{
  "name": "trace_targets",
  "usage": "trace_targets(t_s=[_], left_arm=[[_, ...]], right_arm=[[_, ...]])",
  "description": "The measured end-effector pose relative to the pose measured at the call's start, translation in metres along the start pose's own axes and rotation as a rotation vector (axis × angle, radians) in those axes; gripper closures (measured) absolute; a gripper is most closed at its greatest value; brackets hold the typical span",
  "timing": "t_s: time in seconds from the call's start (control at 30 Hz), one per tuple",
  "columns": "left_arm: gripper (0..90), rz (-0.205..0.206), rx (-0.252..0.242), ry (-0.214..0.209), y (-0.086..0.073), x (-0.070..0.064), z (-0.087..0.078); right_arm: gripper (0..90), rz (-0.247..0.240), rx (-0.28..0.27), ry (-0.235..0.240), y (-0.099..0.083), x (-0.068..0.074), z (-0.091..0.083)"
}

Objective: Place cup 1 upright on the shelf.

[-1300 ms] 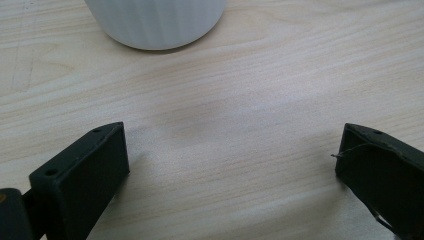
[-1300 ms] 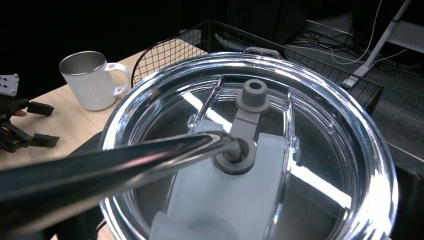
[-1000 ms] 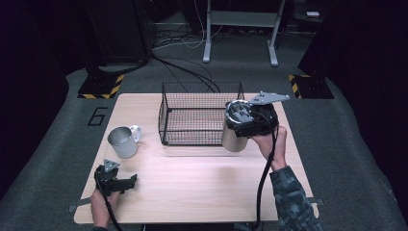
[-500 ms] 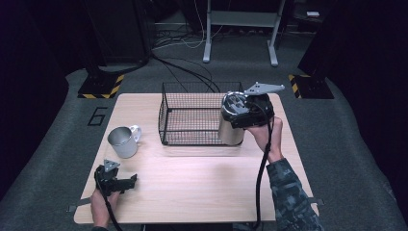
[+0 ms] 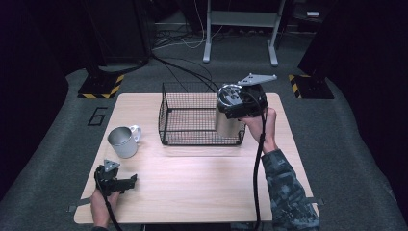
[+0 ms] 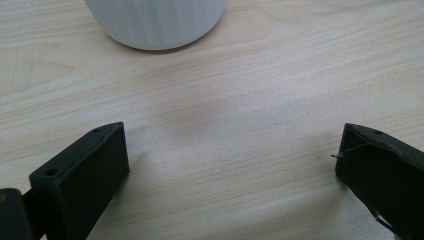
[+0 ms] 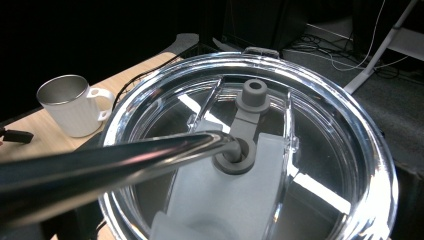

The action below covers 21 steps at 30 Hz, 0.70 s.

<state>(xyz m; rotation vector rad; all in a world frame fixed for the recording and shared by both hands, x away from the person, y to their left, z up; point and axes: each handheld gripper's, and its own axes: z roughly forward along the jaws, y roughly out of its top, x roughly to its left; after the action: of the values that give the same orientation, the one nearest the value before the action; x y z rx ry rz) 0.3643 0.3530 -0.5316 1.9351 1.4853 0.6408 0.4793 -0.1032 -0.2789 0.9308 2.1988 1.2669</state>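
High view: steel tumbler (image 5: 229,124) upright, axis vertical, at wire basket (image 5: 199,120) right end; your right gripper (image 5: 240,100) atop it, grip undeterminable.
Left gripper view: jaws wide apart, empty.
Right gripper view: metal straw (image 7: 115,162) through tumbler lid (image 7: 260,150).

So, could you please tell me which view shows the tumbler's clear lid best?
The right gripper view: the clear lid is seen close from above, with its grey stopper and a metal straw through it. The high view shows the lid small, partly behind the right tool. The left gripper view faces the table.

Tumbler (image 5: 228,122) base hidden behind basket (image 5: 192,120) wire.
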Motion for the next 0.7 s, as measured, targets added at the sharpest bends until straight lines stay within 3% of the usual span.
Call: trace_targets(t_s=[0.7], left_arm=[[0.4,0.001,-0.003,0.002,0.0,0.0,0.0]], right_arm=[[3.4,0.035,0.027,-0.028,0.005,-0.016,0.029]])
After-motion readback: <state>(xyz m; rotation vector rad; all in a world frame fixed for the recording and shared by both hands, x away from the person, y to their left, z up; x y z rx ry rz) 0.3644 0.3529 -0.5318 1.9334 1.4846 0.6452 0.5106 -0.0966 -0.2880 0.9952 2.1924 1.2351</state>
